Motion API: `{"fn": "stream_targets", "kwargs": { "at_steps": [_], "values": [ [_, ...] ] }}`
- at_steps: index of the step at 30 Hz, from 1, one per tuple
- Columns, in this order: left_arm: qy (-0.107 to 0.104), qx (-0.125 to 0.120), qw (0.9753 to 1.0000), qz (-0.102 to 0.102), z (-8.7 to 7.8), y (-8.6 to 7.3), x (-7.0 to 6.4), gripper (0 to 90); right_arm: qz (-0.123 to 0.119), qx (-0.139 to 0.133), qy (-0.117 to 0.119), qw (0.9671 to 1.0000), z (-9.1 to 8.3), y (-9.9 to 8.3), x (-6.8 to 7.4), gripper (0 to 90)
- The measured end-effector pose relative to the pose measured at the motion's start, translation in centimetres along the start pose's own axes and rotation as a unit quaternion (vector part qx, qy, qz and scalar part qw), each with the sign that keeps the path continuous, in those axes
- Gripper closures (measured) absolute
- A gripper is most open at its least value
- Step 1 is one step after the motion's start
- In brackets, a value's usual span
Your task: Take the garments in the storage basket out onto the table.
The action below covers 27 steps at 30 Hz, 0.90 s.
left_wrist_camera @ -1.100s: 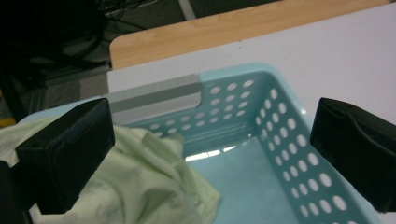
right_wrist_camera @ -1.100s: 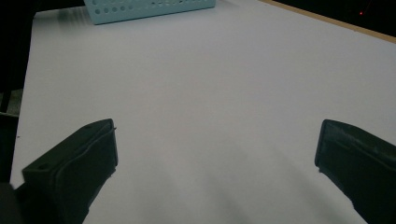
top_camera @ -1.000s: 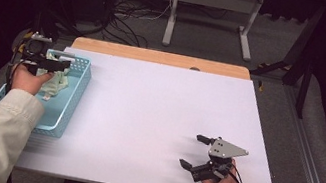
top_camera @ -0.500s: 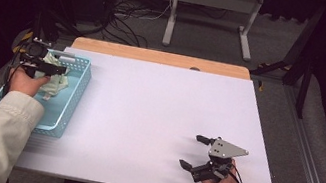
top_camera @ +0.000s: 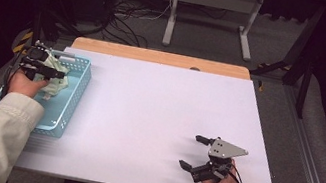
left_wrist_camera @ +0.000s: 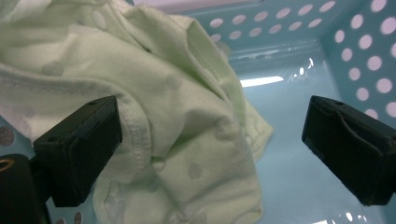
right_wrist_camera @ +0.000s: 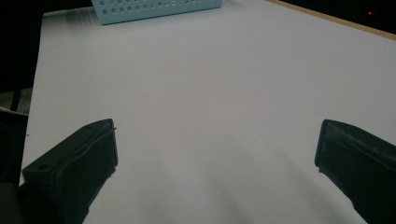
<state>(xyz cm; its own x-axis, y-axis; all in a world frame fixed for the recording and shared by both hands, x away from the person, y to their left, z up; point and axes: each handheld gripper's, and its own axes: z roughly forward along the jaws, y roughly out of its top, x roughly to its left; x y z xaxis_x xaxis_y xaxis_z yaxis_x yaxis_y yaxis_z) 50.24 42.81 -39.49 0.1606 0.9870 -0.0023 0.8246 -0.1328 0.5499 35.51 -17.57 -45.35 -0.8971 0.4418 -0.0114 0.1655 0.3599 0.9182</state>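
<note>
A pale green dotted cloth [left_wrist_camera: 177,116] lies crumpled in a light blue perforated basket [left_wrist_camera: 355,56]. My left gripper [left_wrist_camera: 212,126] is open wide down inside the basket. The cloth lies against its left jaw and reaches into the gap, while its right jaw stands clear over the basket floor. From above, the left gripper [top_camera: 52,73] hangs over the cloth [top_camera: 57,85] at the far end of the basket [top_camera: 82,82]. My right gripper [top_camera: 191,152] rests open on the white table [top_camera: 147,114] near the front right, with nothing between its fingers [right_wrist_camera: 70,172].
The basket's side wall [right_wrist_camera: 154,9] stands far off across the white tabletop [right_wrist_camera: 210,84]. A wooden strip [top_camera: 157,56] runs along the table's far edge. Beyond it are cables and a metal stand [top_camera: 211,8] on the floor.
My left gripper has shifted a little nearer to the person and lower into the basket, over the cloth. The right gripper has stayed where it was.
</note>
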Motion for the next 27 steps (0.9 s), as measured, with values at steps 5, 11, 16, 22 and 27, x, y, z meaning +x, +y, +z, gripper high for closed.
{"fn": "stream_targets", "kwargs": {
  "at_steps": [5,11,16,22,27],
  "values": [
    [0.005,0.019,0.9998,-0.01,0.5,-0.2,0.4,7.7,0.0,0.001,0.001,1.0,0.0,0.0,0.0,0.0],
    [-0.004,0.037,0.9991,-0.019,1.1,-0.4,0.8,8.3,-0.001,0.002,0.001,1.0,0.0,0.0,0.0,0.0],
    [-0.006,0.053,0.9983,-0.023,1.4,-0.5,0.9,10.5,-0.001,0.002,0.001,1.0,0.0,0.0,0.0,0.0],
    [-0.006,0.07,0.9971,-0.03,1.7,-0.6,1.1,12.3,-0.001,0.002,0.001,1.0,0.0,0.0,0.0,0.0],
    [-0.014,0.092,0.9954,-0.024,2.3,-0.8,1.2,15.5,-0.002,0.002,0.0,1.0,0.0,0.0,0.0,0.0]
  ]
}}
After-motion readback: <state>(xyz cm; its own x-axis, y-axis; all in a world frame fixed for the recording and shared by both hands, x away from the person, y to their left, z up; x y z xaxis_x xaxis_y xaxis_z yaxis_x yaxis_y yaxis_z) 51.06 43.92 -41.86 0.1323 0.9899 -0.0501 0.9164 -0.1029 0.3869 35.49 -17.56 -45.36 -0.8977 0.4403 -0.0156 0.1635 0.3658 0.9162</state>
